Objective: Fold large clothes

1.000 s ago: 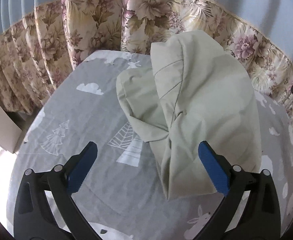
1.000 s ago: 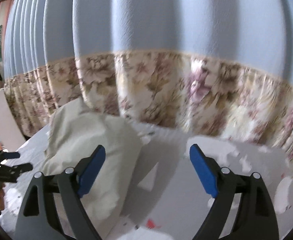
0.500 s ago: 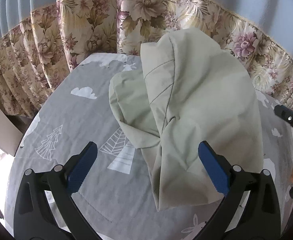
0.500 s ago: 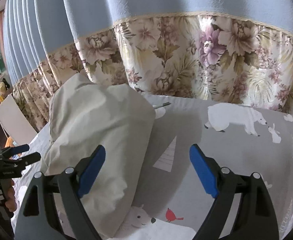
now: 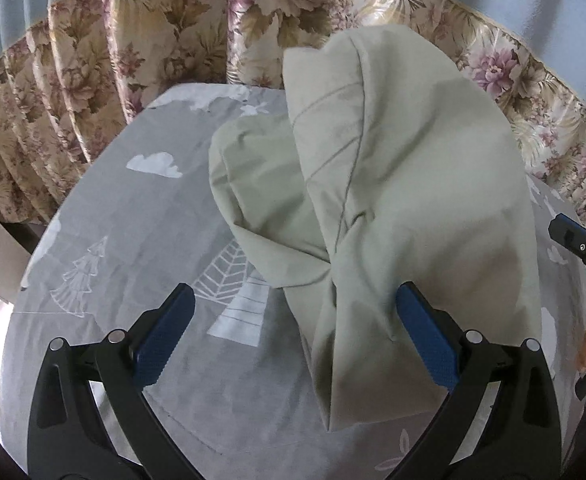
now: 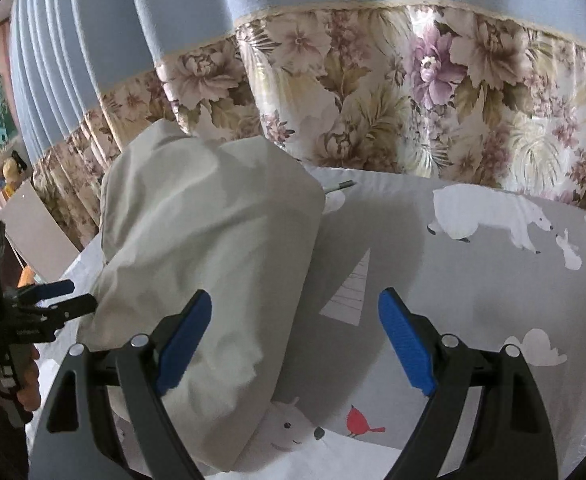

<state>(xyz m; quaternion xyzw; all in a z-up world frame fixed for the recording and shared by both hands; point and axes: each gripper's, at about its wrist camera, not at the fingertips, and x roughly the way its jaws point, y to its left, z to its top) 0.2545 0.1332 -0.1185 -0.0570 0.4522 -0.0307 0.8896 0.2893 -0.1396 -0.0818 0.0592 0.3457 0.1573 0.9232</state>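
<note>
A pale green garment (image 5: 393, 184) lies bunched in a rumpled heap on the grey printed tablecloth (image 5: 141, 216). It also shows in the right wrist view (image 6: 213, 248), at the left. My left gripper (image 5: 293, 332) is open and empty, just short of the heap's near edge; its right finger stands against the cloth. My right gripper (image 6: 297, 340) is open and empty, above the table beside the heap's right edge. Each gripper shows at the edge of the other's view: the right one (image 5: 585, 248) and the left one (image 6: 53, 300).
A floral and blue curtain (image 5: 165, 32) hangs close behind the table, also seen in the right wrist view (image 6: 373, 92). A thin dark stick (image 6: 339, 186) lies on the cloth behind the heap. A pale board (image 6: 37, 236) leans at the far left.
Both grippers have tilted down and come closer to the heap. The right view swung from the curtain down to the table. The garment has not moved.
</note>
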